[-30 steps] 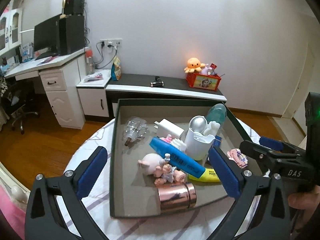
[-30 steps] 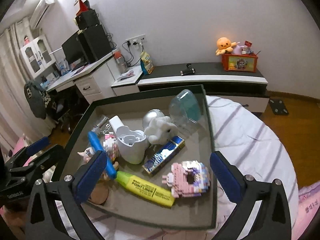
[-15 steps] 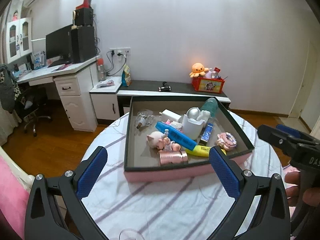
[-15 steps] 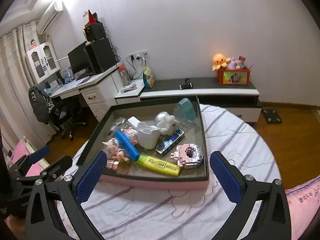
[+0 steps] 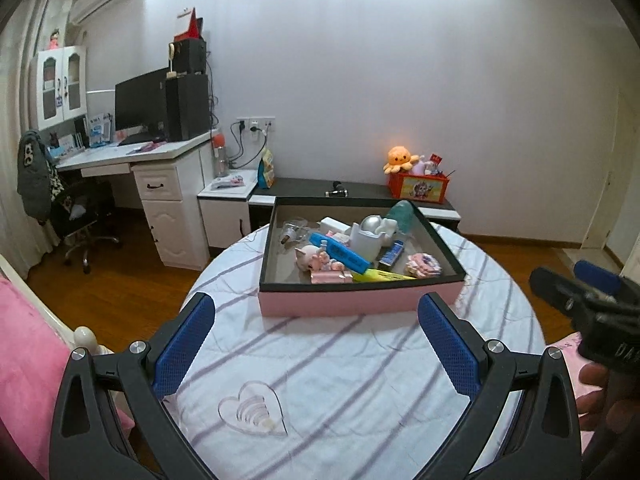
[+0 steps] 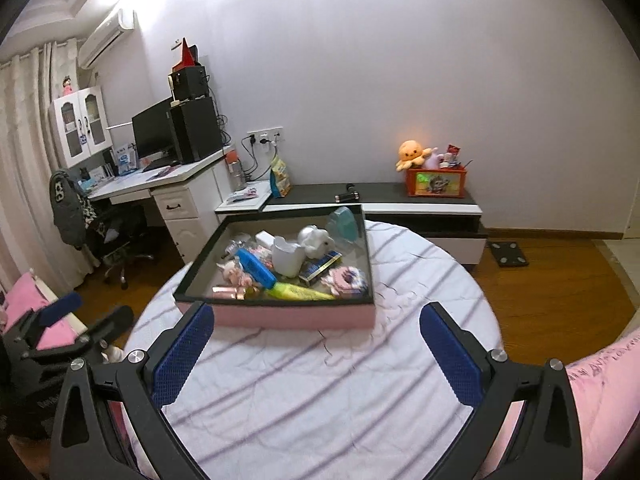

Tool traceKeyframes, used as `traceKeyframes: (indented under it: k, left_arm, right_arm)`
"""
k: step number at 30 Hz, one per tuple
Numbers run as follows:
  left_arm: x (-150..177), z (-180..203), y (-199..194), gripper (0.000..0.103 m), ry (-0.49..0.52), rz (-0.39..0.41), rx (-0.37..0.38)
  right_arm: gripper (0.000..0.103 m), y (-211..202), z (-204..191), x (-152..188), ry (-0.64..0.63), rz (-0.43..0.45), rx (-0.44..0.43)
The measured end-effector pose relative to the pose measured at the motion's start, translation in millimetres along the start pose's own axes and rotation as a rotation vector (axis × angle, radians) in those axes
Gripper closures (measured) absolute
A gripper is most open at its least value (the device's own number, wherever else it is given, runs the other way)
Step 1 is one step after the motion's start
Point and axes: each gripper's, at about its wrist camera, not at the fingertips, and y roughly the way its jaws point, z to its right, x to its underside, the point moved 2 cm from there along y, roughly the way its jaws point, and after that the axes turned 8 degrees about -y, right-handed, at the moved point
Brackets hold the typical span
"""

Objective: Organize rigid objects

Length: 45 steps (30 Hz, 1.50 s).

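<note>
A pink box [image 5: 340,304] with a dark rim sits on a round table [image 5: 360,380] draped in a white cloth with purple stripes, and every loose item in the scene lies inside the box. Toward the box's near edge rest a yellow highlighter [image 5: 384,277] and a copper-coloured tin [image 5: 328,277], the tin lying on its side. A blue bar [image 5: 340,253] slants across the box's middle, just beside a small pink pig figure [image 5: 308,258]. A white cup [image 5: 366,240] stands behind them, near the box's centre, with a silver ball [image 5: 372,224] at its back. A pink brick-built figure [image 6: 346,278] lies by the box's right wall, and a teal-tinted clear piece [image 6: 344,222], hard to identify at this distance, leans in the far right corner.

The left gripper [image 5: 316,338] hangs in front of the box, well apart from it, its blue-padded fingers [image 5: 184,344] spread wide with nothing between them. The right gripper [image 6: 316,340] is likewise held short of the box, fingers [image 6: 450,356] wide apart and empty. A hand [image 5: 596,396] grips the right tool's handle at the edge of the left camera's view.
</note>
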Motion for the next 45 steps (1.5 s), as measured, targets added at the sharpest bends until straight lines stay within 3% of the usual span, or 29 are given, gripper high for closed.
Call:
traceKeyframes:
  k: [5,13,45]
  left_arm:
    - [11,5,-25,0.0,-0.001,0.026,0.008]
    - [14,4,-48,0.0,-0.005,0.074,0.009]
    - [16,-4,-64,0.0,-0.01,0.098,-0.001]
  right_arm:
    - [0.0,-26,-1,17,-0.009,0.019,0.03]
    - [0.0,-43,-9,18,-0.02,0.057,0.044]
    - [0.0,-63,-26,17,-0.047,0.09,0.036]
